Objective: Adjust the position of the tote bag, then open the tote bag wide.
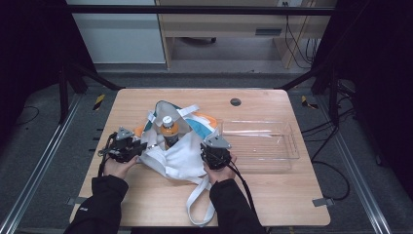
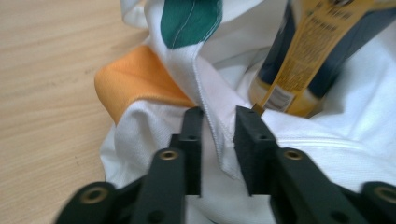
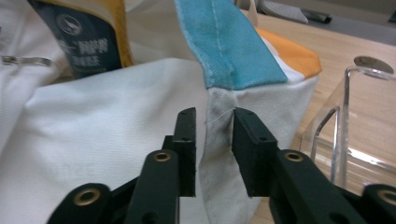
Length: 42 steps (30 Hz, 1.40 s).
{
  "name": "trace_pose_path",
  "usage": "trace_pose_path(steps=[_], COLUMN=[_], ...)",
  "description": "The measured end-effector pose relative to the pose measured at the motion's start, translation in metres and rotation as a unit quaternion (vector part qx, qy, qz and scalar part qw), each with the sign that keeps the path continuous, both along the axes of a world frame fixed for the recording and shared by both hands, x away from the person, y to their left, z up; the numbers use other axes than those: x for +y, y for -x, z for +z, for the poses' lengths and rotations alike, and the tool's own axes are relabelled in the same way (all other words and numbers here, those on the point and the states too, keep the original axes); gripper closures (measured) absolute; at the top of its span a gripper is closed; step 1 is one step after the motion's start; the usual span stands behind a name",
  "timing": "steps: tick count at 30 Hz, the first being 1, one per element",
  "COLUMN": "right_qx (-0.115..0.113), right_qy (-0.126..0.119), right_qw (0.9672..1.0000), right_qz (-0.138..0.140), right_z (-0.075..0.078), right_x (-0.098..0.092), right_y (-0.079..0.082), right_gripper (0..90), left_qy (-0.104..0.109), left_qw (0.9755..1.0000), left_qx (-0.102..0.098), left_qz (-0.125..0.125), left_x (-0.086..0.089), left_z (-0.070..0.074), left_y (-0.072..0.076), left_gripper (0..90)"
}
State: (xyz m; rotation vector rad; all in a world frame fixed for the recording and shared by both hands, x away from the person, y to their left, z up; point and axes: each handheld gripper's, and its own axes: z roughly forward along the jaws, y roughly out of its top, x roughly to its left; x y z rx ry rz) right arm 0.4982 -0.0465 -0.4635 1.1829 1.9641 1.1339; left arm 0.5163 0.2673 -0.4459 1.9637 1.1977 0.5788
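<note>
A: White canvas with orange and teal patches: the bag (image 1: pixel 178 153) slumps at centre-left of the table (image 1: pixel 146 204). At its left edge the left gripper (image 1: pixel 138 147) has its jaws slightly parted, a fold of hem between them, pads not pressing.

B: The bottle (image 1: pixel 169 130) stands upright inside, just right of that?

A: Yes, probably why both sides are flanked: to spread the mouth around it. Further right, the right gripper (image 1: pixel 214 146) straddles the side seam the same way, loose. A clear tray (image 1: pixel 287 146) waits at right.

Even overhead light, blurred close-ups
</note>
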Motion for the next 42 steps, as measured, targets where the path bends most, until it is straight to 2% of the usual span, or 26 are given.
trace_pose_path(steps=[1,2,4,5,9,12,13,15,24,30,33,36,42], right_qx=[0.000,-0.012,-0.014,-0.017,-0.018,-0.017,-0.013,-0.011,-0.018,-0.008,-0.009,-0.001,0.002], right_qy=[0.000,-0.008,-0.010,-0.017,-0.030,-0.038,-0.049,-0.052,-0.050,-0.042,-0.040,-0.039,-0.034], right_qw=[1.0000,0.9998,0.9997,0.9993,0.9983,0.9977,0.9969,0.9963,0.9935,0.9924,0.9924,0.9928,0.9936], right_qz=[0.000,0.013,0.017,0.028,0.046,0.053,0.061,0.068,0.101,0.115,0.116,0.113,0.108], right_z=[0.000,0.004,0.005,0.010,0.018,0.023,0.027,0.030,0.039,0.036,0.034,0.028,0.025], right_x=[0.000,-0.004,-0.006,-0.010,-0.020,-0.025,-0.030,-0.033,-0.048,-0.060,-0.064,-0.081,-0.098], right_y=[0.000,0.004,0.005,0.009,0.014,0.016,0.020,0.023,0.038,0.046,0.049,0.056,0.064], right_gripper=[68.8,65.0,63.7,59.6,53.8,51.4,48.8,46.8,31.8,24.1,23.6,23.4,22.9], left_qy=[0.000,0.008,0.010,0.014,0.028,0.028,0.037,0.040,0.041,0.048,0.047,0.048,0.050], left_qw=[1.0000,0.9999,0.9998,0.9995,0.9987,0.9984,0.9977,0.9972,0.9960,0.9952,0.9948,0.9944,0.9941], left_qx=[0.000,-0.014,-0.019,-0.028,-0.042,-0.047,-0.055,-0.060,-0.071,-0.074,-0.078,-0.080,-0.081], left_qz=[0.000,0.000,-0.001,-0.002,-0.004,-0.008,-0.011,-0.019,-0.035,-0.042,-0.045,-0.050,-0.051], left_x=[0.000,0.000,0.001,0.001,0.001,0.001,0.000,-0.001,-0.010,-0.019,-0.022,-0.028,-0.031], left_z=[0.000,0.004,0.007,0.011,0.018,0.022,0.025,0.029,0.039,0.046,0.048,0.050,0.051], left_y=[0.000,0.005,0.007,0.011,0.017,0.019,0.020,0.022,0.028,0.032,0.032,0.030,0.029], left_gripper=[67.4,65.5,63.4,61.7,57.2,54.8,53.6,52.3,44.5,38.8,37.2,34.6,32.4])
